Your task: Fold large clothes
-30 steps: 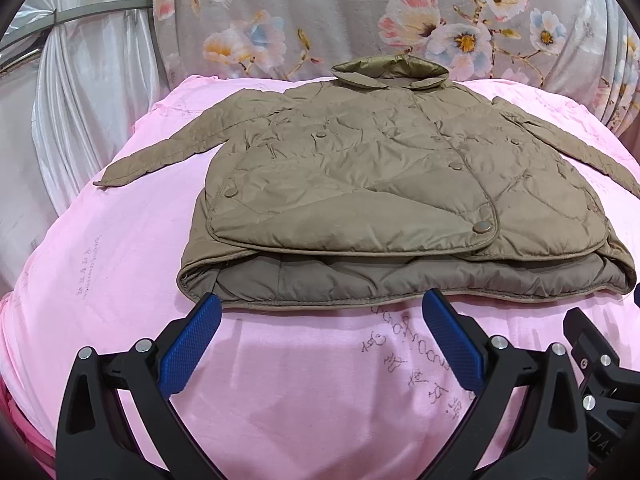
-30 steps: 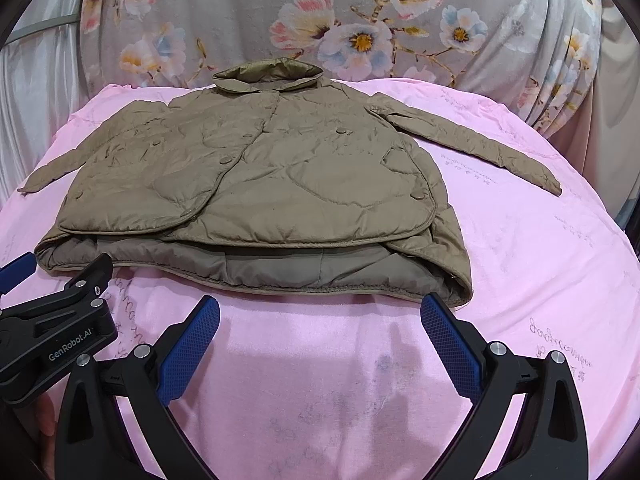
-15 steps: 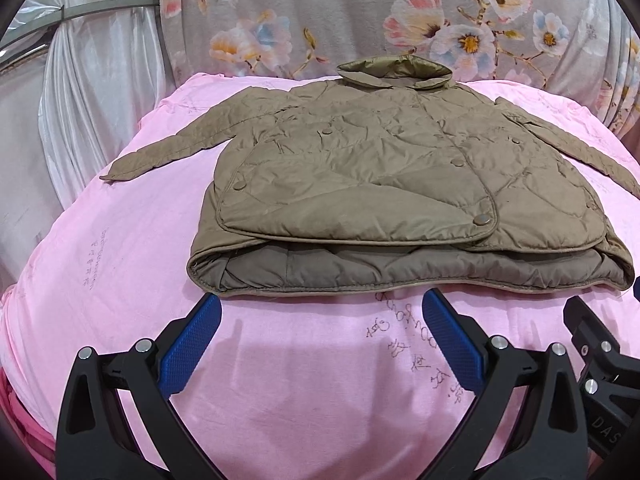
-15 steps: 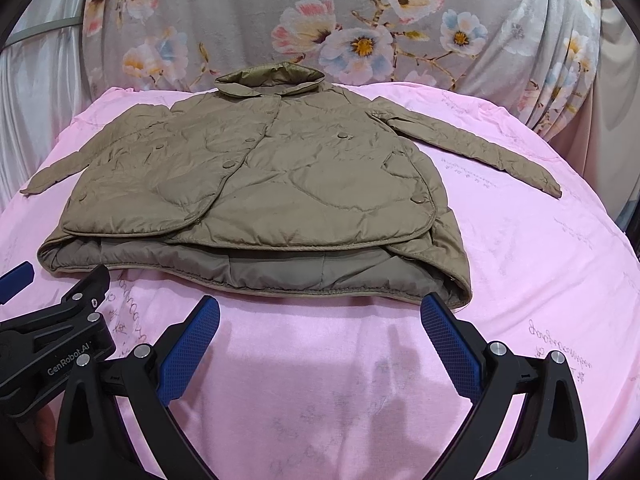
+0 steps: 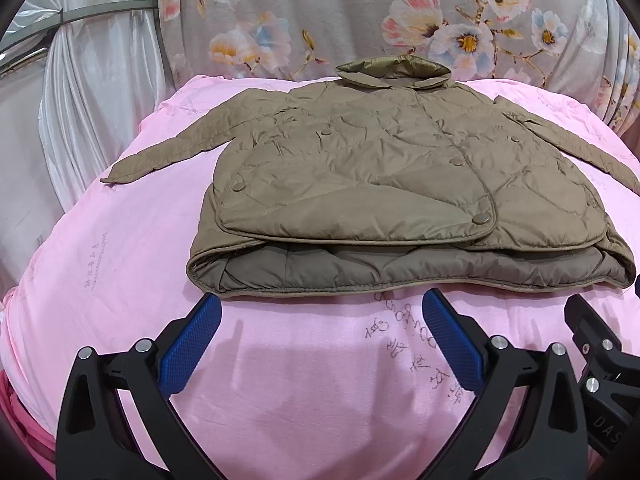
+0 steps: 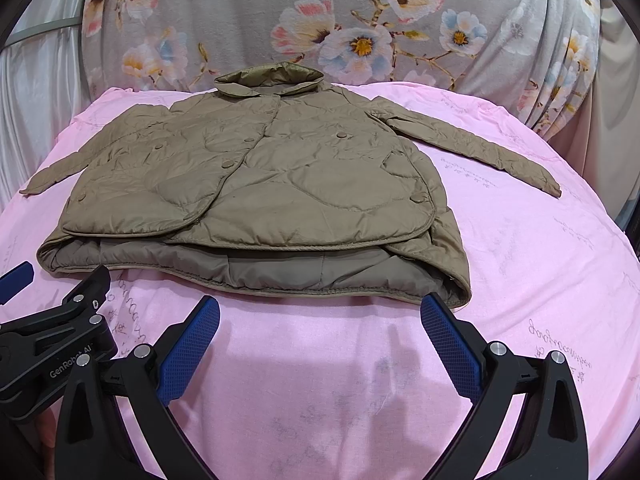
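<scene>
Risk noted: the padded jacket [image 5: 400, 184] looks slick and bulky, so a shallow pinch at the hem just ahead of the left gripper [image 5: 316, 344] or right gripper [image 6: 320, 344] may slip or catch one layer only. Both grippers hang released, holding nothing. The jacket lies flat, buttoned, sleeves spread, on the pink sheet [image 6: 520, 280]; lining apparently exposed at the hem.

Surface: a pink sheet [image 5: 120, 280] with faint printed script is spread.
Backdrop: grey floral cloth [image 6: 360, 20] is hung.
Left: white curtain [image 5: 80, 100] is gathered.
</scene>
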